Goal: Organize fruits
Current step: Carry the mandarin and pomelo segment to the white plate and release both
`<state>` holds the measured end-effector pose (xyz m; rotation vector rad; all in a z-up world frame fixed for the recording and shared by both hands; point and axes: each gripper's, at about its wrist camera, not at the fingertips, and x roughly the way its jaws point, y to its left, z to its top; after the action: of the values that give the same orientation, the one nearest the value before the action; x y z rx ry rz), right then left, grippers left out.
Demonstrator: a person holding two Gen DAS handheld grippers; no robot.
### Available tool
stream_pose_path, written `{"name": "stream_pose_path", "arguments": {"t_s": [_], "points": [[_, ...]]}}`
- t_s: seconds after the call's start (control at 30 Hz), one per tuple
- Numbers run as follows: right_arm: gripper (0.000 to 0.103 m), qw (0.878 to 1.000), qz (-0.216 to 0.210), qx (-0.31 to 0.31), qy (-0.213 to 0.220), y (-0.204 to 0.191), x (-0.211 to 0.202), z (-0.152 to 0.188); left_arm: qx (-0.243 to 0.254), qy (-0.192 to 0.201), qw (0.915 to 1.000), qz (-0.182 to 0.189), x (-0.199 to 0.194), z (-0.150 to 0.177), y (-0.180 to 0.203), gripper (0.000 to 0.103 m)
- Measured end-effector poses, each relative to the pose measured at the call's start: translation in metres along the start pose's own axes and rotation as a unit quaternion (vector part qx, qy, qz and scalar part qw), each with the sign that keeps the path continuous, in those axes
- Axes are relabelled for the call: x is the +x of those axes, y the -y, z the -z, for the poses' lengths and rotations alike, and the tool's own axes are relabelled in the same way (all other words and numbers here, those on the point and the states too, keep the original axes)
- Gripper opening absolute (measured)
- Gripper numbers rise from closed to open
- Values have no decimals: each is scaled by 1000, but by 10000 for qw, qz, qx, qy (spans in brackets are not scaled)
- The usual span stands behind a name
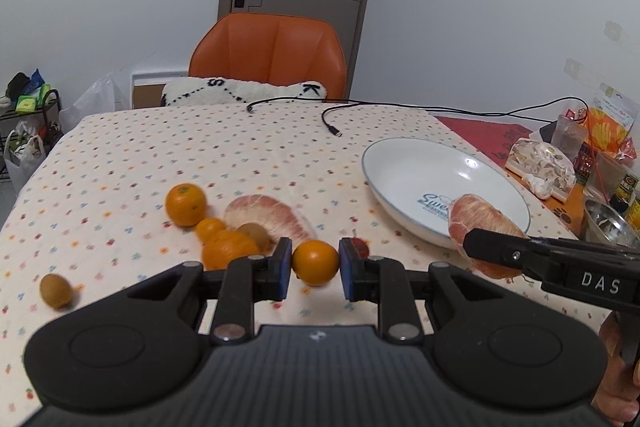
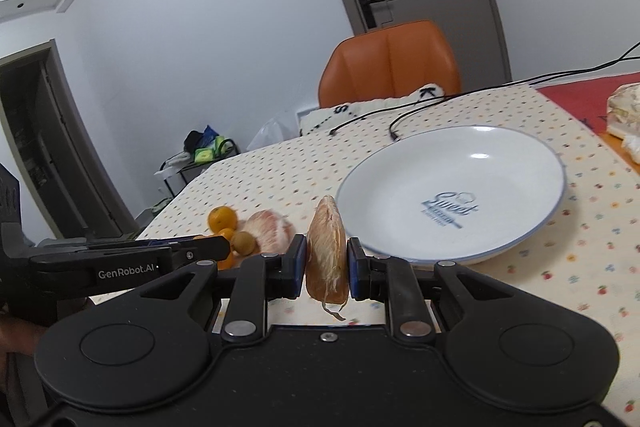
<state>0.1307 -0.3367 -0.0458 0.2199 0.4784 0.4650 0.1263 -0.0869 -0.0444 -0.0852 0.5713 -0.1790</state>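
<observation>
Bench under a dotted cloth, filling the middle of both views. White plate right of centre in both views, shallow, blue-rimmed, bare inside but for printed lettering; no fruit lying in it yet.

Right claw at lower centre of the right wrist view, pinching a peeled pomelo segment edge-on between the blue pads, held just before the plate's near rim. Probably soft, light and easily torn, membrane thin and pith threads hanging loose; best gripped across the broad flat faces, gently, as here, or juice and pulp likely to burst.

Second pomelo segment lying flat on the cloth left of centre in the left wrist view, touching the fruit cluster.

Left claw at lower centre of that view, pressed onto a small orange across its widest part. Firm, round, smooth-skinned, likely to roll or squirt out if squeezed off-centre.

Larger orange and two more mandarins clustered left of the claw, apparently touching, slightly blurred. Kiwi tucked among them; another kiwi alone at lower left, well apart. Fuzzy skin, probably good grip, bruisable if ripe. Something small and red behind the right pad, too hidden to name.
</observation>
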Motion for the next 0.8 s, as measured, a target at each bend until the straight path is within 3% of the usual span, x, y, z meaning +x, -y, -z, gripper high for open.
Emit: {"name": "stream_pose_path", "arguments": {"t_s": [0.8], "points": [[20, 9987, 356, 219, 277, 48, 14, -25, 450, -20, 9989, 141, 49, -40, 42, 23]]}}
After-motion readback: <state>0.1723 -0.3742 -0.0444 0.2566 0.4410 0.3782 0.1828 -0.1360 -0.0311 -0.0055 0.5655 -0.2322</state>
